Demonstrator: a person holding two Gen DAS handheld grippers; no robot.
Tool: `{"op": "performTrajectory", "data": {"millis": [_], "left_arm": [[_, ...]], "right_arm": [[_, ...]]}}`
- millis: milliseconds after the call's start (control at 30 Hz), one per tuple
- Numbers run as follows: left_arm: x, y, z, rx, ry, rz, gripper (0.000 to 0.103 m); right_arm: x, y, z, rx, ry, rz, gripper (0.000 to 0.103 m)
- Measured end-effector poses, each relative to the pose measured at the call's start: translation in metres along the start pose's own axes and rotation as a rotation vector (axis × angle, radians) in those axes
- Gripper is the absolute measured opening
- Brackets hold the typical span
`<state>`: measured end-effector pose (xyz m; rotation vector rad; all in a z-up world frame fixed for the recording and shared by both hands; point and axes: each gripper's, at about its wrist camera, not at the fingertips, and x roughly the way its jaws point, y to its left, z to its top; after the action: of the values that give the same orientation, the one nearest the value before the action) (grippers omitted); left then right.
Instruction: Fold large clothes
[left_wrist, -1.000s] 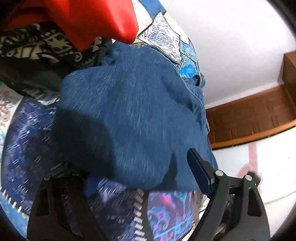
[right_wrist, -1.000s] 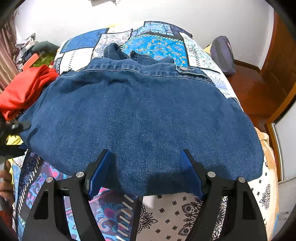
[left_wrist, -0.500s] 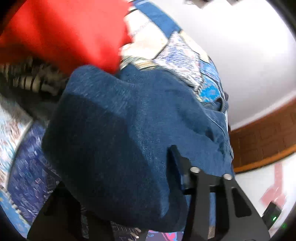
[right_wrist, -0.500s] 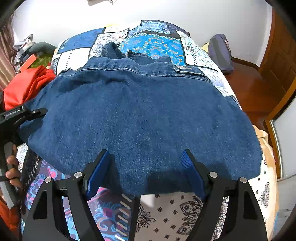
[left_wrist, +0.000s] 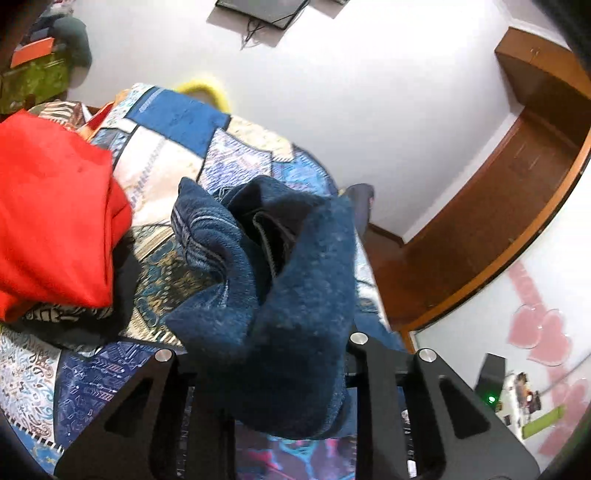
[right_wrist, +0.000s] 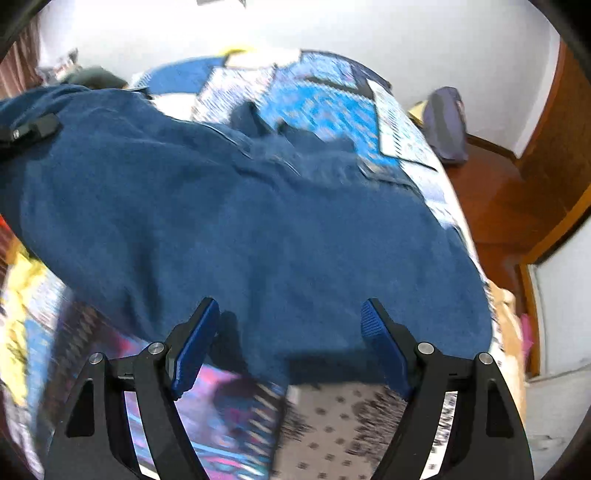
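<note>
A large blue denim garment (right_wrist: 258, 221) lies spread over a patchwork bed. My left gripper (left_wrist: 266, 350) is shut on the denim garment (left_wrist: 295, 314) at its left edge and holds a bunched fold of it raised off the bed; its fingertips are hidden by the cloth. That gripper also shows in the right wrist view (right_wrist: 33, 129) at the garment's far left. My right gripper (right_wrist: 288, 332) is open and empty, its blue pads either side of the garment's near hem, just above it.
A red garment (left_wrist: 55, 229) lies heaped at the left on dark patterned cloth. The patchwork bedspread (right_wrist: 332, 96) runs to a white wall. A grey bag (right_wrist: 443, 122) sits at the far right corner. Wooden floor and door frame (right_wrist: 535, 166) are on the right.
My left gripper has closed on the garment's left edge and lifted it, bunching the denim upward. The right gripper has stayed open near the hem, shifting slightly.
</note>
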<state>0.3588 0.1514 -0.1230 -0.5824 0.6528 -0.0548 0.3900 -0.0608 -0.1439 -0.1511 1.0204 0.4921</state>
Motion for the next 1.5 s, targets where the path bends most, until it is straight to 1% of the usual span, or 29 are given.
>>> {"op": "performTrajectory", "data": {"millis": [67,100,167,233,300,367,400,500,567,600,667,733,800,833,900,933,1000,1067,1100,1167,1233,1267,1333,1367,1433,1500], "left_arm": [[-0.004,-0.002,0.005,-0.003,-0.007,-0.001,0.022],[-0.007,0.0,0.007,-0.007,-0.01,-0.001,0.022],[-0.013,0.005,0.01,-0.008,-0.02,0.006,0.021],[-0.021,0.009,0.011,0.019,-0.044,0.022,0.02],[-0.031,0.011,0.012,0.058,-0.07,0.058,0.02],[-0.039,0.019,0.017,0.074,-0.093,0.073,0.02],[-0.043,0.022,0.018,0.076,-0.101,0.08,0.02],[-0.055,0.032,0.025,0.073,-0.127,0.111,0.02],[-0.06,0.035,0.028,0.075,-0.135,0.126,0.02],[-0.06,0.037,0.029,0.079,-0.135,0.132,0.02],[-0.06,0.033,0.028,0.095,-0.133,0.135,0.02],[-0.057,0.021,0.026,0.124,-0.134,0.138,0.02],[-0.05,0.009,0.027,0.152,-0.134,0.127,0.02],[-0.045,-0.003,0.026,0.17,-0.133,0.109,0.02],[-0.038,-0.022,0.023,0.195,-0.128,0.088,0.02],[-0.033,-0.034,0.021,0.21,-0.122,0.077,0.02],[-0.017,-0.059,0.016,0.241,-0.097,0.05,0.02],[0.0,-0.081,0.008,0.274,-0.062,0.023,0.019],[0.01,-0.093,0.003,0.294,-0.044,0.01,0.019],[0.029,-0.115,-0.01,0.327,-0.004,-0.002,0.019],[0.053,-0.129,-0.023,0.335,0.06,-0.018,0.019],[0.067,-0.134,-0.032,0.325,0.109,-0.035,0.019],[0.088,-0.138,-0.047,0.323,0.175,-0.054,0.019],[0.1,-0.141,-0.058,0.336,0.214,-0.049,0.019],[0.119,-0.146,-0.08,0.39,0.277,-0.014,0.019],[0.125,-0.149,-0.098,0.443,0.31,0.018,0.019]], "right_arm": [[0.007,0.014,0.007,0.006,0.015,0.047,0.077],[0.016,0.026,0.01,0.0,0.044,0.067,0.077],[0.03,0.049,0.011,-0.023,0.078,0.058,0.076],[0.043,0.075,0.011,-0.056,0.102,0.078,0.076],[0.051,0.101,0.011,-0.07,0.099,0.091,0.075],[0.054,0.116,0.013,-0.086,0.09,0.118,0.075],[0.057,0.123,0.014,-0.078,0.094,0.152,0.075],[0.062,0.127,0.015,-0.032,0.116,0.261,0.075],[0.061,0.128,0.014,-0.044,0.116,0.294,0.075],[0.059,0.127,0.013,-0.054,0.105,0.296,0.075],[0.054,0.12,0.01,-0.069,0.115,0.296,0.075],[0.046,0.102,0.003,-0.061,0.11,0.278,0.073],[0.034,0.08,-0.005,-0.046,0.086,0.227,0.073],[0.028,0.067,-0.009,-0.037,0.077,0.201,0.073],[0.017,0.032,-0.016,0.001,0.054,0.139,0.073],[0.011,0.02,-0.018,0.019,0.045,0.114,0.073],[-0.003,-0.015,-0.026,0.065,0.025,0.057,0.073],[-0.016,-0.044,-0.035,0.115,0.014,0.021,0.073],[-0.019,-0.052,-0.032,0.139,0.01,0.007,0.073],[-0.026,-0.076,-0.04,0.203,0.009,-0.014,0.073],[-0.031,-0.09,-0.048,0.246,0.011,-0.034,0.073],[-0.033,-0.099,-0.053,0.263,0.011,-0.047,0.073],[-0.036,-0.107,-0.06,0.279,0.01,-0.065,0.073],[-0.037,-0.11,-0.062,0.284,0.01,-0.067,0.073],[-0.042,-0.113,-0.071,0.296,0.013,-0.064,0.073],[-0.043,-0.111,-0.077,0.301,0.015,-0.058,0.073]]}}
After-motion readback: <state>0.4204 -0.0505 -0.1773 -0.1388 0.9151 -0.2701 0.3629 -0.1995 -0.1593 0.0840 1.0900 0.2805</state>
